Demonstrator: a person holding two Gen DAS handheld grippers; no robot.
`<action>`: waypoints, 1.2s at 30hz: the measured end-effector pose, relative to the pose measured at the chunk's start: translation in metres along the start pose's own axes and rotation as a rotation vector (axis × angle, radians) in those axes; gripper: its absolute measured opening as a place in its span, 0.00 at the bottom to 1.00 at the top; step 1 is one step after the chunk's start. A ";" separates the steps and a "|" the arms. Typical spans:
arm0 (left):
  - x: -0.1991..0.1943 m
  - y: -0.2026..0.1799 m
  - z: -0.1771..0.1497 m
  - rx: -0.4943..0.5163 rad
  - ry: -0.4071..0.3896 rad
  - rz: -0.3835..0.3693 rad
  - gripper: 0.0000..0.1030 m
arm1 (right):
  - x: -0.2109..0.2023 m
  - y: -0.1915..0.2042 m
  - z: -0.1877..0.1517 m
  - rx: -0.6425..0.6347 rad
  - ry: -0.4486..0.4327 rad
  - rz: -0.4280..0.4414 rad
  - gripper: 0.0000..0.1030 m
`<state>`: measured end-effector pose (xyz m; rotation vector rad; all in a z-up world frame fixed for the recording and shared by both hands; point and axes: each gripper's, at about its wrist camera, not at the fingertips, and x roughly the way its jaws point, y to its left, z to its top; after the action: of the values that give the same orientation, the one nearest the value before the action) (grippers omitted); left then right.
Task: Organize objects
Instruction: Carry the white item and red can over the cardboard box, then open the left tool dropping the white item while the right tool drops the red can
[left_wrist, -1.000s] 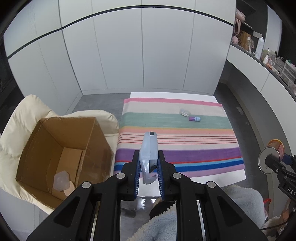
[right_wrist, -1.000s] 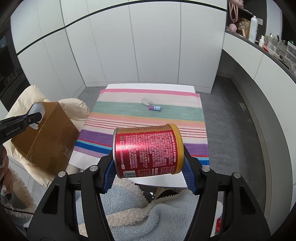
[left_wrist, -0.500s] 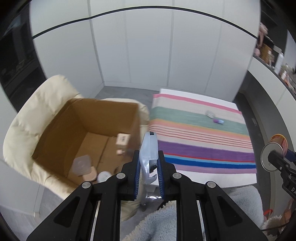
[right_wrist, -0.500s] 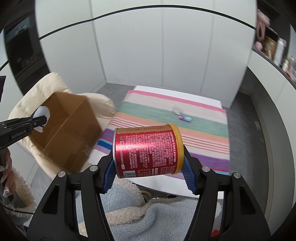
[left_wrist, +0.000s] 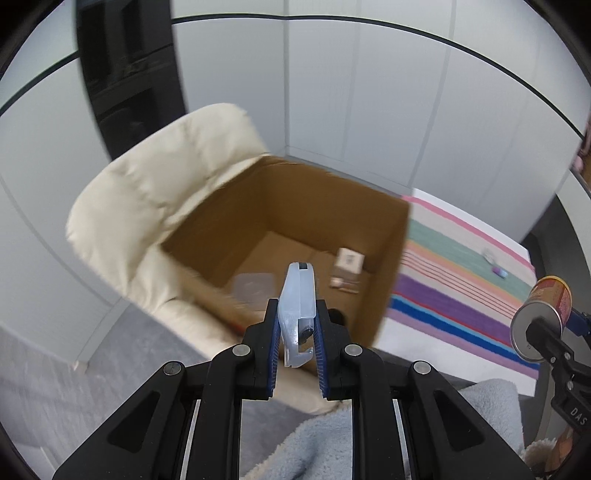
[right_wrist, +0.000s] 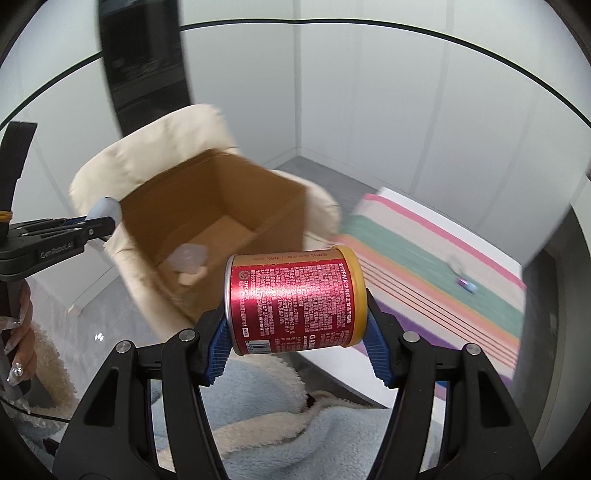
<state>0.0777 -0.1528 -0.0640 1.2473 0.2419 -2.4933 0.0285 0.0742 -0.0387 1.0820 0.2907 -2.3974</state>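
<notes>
Box (left_wrist: 295, 221) fills the middle of the left wrist view: open-top cardboard, seated on a cream padded chair (left_wrist: 147, 177), near rim just ahead of the fingertips. Left gripper (left_wrist: 297, 325) is clamped tight on a pale blue plastic clip (left_wrist: 298, 295), which sticks out past the pads and overlaps the box floor in frame. Clear floor space remains inside the box; a small white carton (left_wrist: 349, 260) sits toward the far right corner, a translucent lid-like piece (left_wrist: 255, 286) toward the near wall, plus a few small bits too blurred to name. Striped cloth (left_wrist: 461, 280) on the table lies right of the box, its near edge cut off by the box wall. Two small items (left_wrist: 495, 264) on the cloth, too small to identify. Right edge shows the can's metal end (left_wrist: 532, 332).

Right wrist view: right gripper (right_wrist: 295, 325) is closed on a red can (right_wrist: 295, 299) lying sideways between the blue pads, yellow lid end to the right. The can blocks part of the cloth (right_wrist: 443, 266) and the box's (right_wrist: 221, 206) near right corner. Box sits up and left of the can, mouth open; the translucent piece (right_wrist: 190, 256) is visible inside, motion-blurred. Left gripper (right_wrist: 107, 218) with the clip's tip (right_wrist: 105, 210) enters from the left, beside the box's left wall. A hand (right_wrist: 20, 343) is partly cut off at the left edge.
</notes>
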 end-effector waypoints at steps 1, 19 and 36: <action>0.000 0.007 -0.002 -0.008 -0.002 0.013 0.17 | 0.003 0.010 0.003 -0.018 0.000 0.017 0.62; 0.035 0.043 0.040 -0.032 -0.055 0.087 0.17 | 0.089 0.114 0.052 -0.214 0.042 0.104 0.62; 0.107 0.055 0.075 -0.028 -0.002 0.140 0.69 | 0.162 0.122 0.080 -0.200 0.090 0.090 0.80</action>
<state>-0.0170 -0.2507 -0.1050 1.2077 0.1817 -2.3643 -0.0520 -0.1175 -0.1061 1.0879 0.4905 -2.1911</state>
